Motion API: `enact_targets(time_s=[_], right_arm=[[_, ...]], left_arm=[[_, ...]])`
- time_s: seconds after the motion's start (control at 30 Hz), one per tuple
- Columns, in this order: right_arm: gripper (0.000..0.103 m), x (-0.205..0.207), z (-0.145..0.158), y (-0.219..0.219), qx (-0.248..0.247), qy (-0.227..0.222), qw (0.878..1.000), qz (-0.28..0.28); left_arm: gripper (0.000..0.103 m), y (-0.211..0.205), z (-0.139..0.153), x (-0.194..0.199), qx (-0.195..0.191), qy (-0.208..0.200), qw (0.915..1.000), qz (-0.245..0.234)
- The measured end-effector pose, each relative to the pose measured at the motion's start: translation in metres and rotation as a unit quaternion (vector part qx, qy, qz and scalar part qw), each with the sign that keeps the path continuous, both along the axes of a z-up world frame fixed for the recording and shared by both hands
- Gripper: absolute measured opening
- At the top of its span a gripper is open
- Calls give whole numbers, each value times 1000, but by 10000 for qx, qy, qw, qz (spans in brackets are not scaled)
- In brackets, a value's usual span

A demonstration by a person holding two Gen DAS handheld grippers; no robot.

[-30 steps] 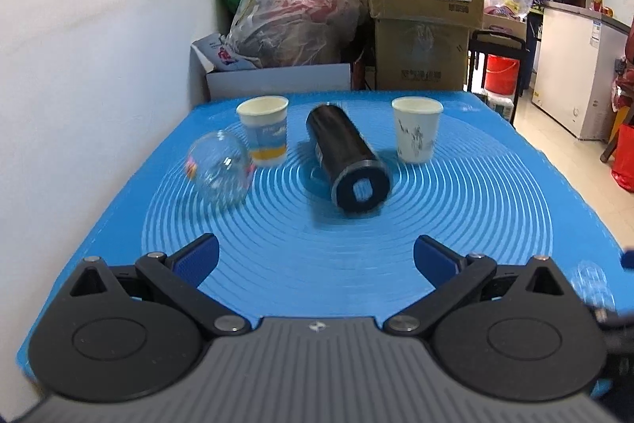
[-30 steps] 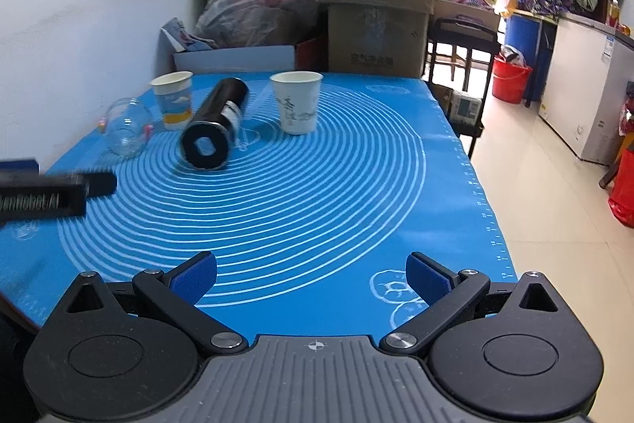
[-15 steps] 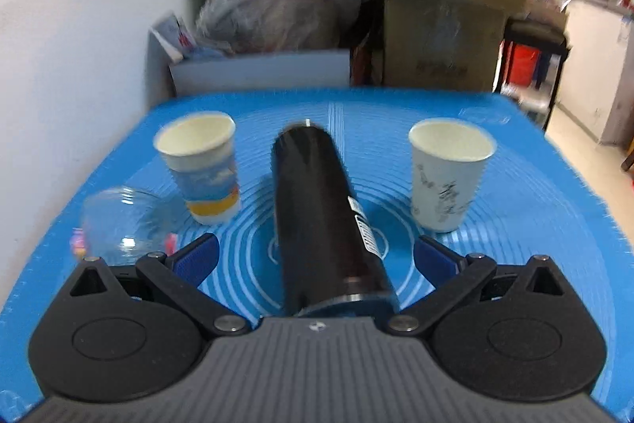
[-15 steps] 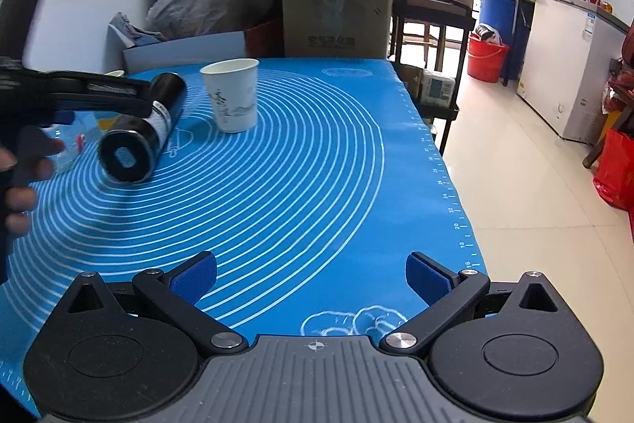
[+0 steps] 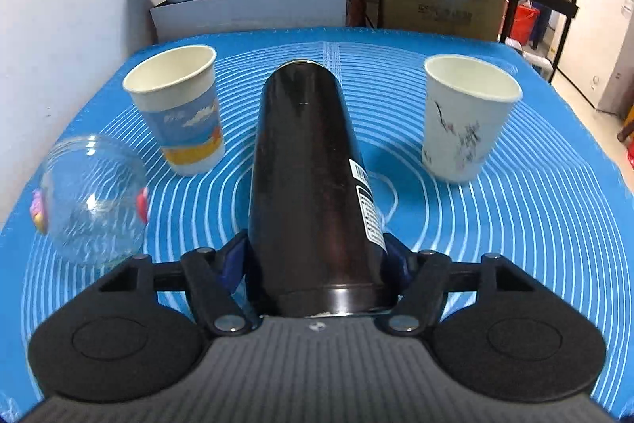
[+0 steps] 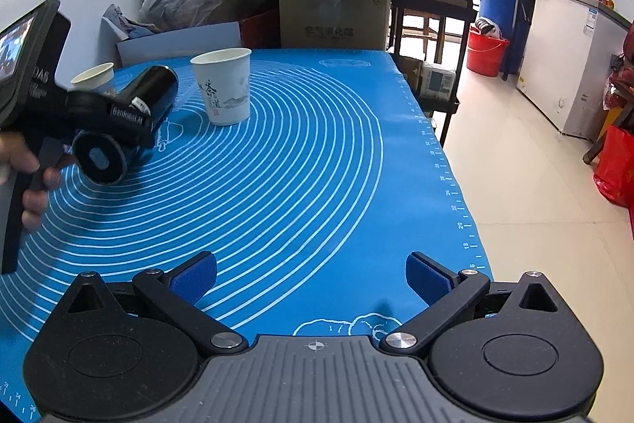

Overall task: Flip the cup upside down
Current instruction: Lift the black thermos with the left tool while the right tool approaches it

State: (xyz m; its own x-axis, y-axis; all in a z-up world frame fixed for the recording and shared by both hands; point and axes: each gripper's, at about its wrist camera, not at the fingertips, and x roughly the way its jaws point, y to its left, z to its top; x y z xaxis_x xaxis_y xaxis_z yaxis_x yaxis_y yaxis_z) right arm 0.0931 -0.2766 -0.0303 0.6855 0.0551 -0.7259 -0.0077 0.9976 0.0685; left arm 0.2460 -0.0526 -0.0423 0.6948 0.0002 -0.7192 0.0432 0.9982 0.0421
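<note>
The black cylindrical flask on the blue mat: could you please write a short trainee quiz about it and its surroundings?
1. True or false: the black cylindrical flask stands upright on the blue silicone mat.
2. Which gripper is closed on the flask: A) left gripper, B) right gripper, C) neither?
3. Fill in: the clear glass cup lies on its ____, left of the flask.

Key:
1. False; it lies on its side.
2. A; the right gripper is open over bare mat.
3. Side.

Left tool clamped tight, apparently level; right tool spread wide, low, pointing forward.
</note>
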Motion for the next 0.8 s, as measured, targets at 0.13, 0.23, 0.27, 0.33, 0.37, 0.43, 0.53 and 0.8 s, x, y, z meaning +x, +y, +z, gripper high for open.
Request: enact_targets(time_s=[0.13,0.23,0.27,0.33,0.37,0.43,0.53,0.8], right_arm=[[103,-4,5,4,-35,-44,10000,68],[103,-10,8,8,-46,-59,9998,171],[103,-12,9,9,-35,-48,9998,215],[103,-16,12,12,-5,-23,9995,315],[103,-18,13,14,-6,-13,9993,361],[103,-24,16,18,-37,-6,9989,470],[103,-31,19,24,-123,25,9977,661],[103,-40,23,34,-310,102,9946,985]], left_arm=[[68,7,10,-31,-184,-20,9998,-35],[68,13,21,-64,-194,-112,9997,-117],[68,15,22,-73,-206,-92,9996,-142],[68,19,23,-93,-271,-17,9995,-164],[68,21,23,-102,-287,7,9994,-170],[68,23,23,-119,-308,28,9994,-159],[68,26,19,-139,-331,77,9993,-169],[68,28,3,-151,-345,71,9991,-230]])
